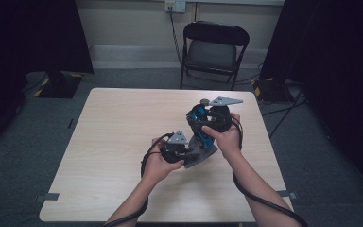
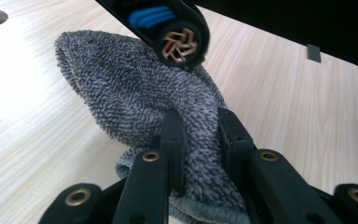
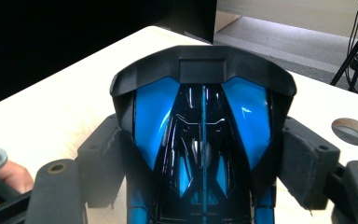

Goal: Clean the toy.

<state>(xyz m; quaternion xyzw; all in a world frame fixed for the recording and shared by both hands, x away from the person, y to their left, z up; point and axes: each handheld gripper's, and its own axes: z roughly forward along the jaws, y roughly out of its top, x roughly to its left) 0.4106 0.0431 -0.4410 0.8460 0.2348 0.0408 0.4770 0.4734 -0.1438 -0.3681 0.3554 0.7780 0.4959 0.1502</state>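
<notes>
A blue and black toy car (image 1: 198, 118) is held nose-up above the table, my right gripper (image 1: 204, 126) shut on its sides. In the right gripper view the car (image 3: 203, 135) sits between the two pads (image 3: 307, 163), with its rear spoiler on top. My left gripper (image 1: 185, 150) is shut on a grey terry cloth (image 1: 201, 155) just below the car. Seen from the left gripper view, the cloth (image 2: 135, 88) bulges out from between the jaws of the left gripper (image 2: 200, 149) and touches a car wheel (image 2: 181, 43) with a copper rim.
The pale wooden table (image 1: 118, 127) has a round cable hole (image 3: 352, 130) near the car. A black folding chair (image 1: 215, 47) stands behind the far edge. Dark curtains flank both sides, and cables trail from both grippers off the near edge.
</notes>
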